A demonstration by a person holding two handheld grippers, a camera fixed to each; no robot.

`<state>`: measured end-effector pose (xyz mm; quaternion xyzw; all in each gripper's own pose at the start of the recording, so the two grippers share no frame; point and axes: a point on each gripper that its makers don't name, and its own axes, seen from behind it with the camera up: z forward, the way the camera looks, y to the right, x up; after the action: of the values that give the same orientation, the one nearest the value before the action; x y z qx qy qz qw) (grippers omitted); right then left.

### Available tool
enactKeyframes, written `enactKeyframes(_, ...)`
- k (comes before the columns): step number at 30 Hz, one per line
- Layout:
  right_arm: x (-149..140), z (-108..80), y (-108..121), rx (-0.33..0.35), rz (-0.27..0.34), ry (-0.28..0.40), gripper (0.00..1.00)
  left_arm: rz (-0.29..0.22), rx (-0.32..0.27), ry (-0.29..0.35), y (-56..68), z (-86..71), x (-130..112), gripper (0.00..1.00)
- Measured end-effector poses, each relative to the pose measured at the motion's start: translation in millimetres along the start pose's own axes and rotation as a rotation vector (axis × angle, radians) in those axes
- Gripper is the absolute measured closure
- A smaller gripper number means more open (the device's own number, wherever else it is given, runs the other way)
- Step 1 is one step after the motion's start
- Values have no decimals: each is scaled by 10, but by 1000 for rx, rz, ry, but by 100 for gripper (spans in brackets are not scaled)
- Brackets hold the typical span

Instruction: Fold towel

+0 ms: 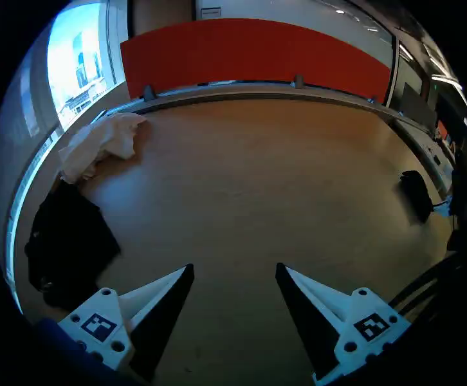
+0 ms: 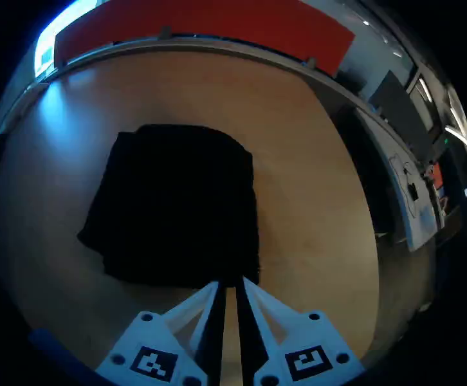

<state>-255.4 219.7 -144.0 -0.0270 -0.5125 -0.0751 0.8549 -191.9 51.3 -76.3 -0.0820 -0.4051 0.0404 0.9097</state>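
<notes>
In the right gripper view a black towel [image 2: 175, 206] lies folded flat on the wooden table [image 2: 311, 212]. My right gripper [image 2: 230, 282] is at the towel's near right corner, its fingers drawn almost together on the cloth edge. My left gripper [image 1: 233, 267] is open above bare wood, with nothing between its fingers. In the left gripper view a crumpled cream towel [image 1: 101, 145] lies at the far left of the table [image 1: 253, 186]. A heap of black cloth [image 1: 66, 244] sits nearer, along the left edge.
A red partition [image 1: 253, 55] stands behind the table's far edge, with a bright window [image 1: 79, 64] to its left. A small black object [image 1: 417, 193] rests near the right edge. Another desk with cables [image 2: 413, 199] stands past the table's right side.
</notes>
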Motion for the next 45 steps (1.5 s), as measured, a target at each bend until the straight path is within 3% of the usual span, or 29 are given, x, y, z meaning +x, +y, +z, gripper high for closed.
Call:
enactKeyframes(7, -9, -100, 10, -10, 14, 27, 62, 0, 4, 3, -35, -9, 0, 6)
enactKeyframes(19, 10, -248, 11, -31, 19, 62, 10, -3, 8, 17, -99, -34, 30, 6)
enactKeyframes(32, 209, -410, -96, -27, 35, 134, 7, -17, 3, 36, -151, -52, 51, 6)
enactKeyframes(37, 411, -527, -149, -22, 60, 209, 0, -24, 2, 52, -167, -55, 83, 6)
enactKeyframes(45, 821, -733, -218, -14, 98, 362, 0, -28, 10, 90, -212, -67, 176, 6)
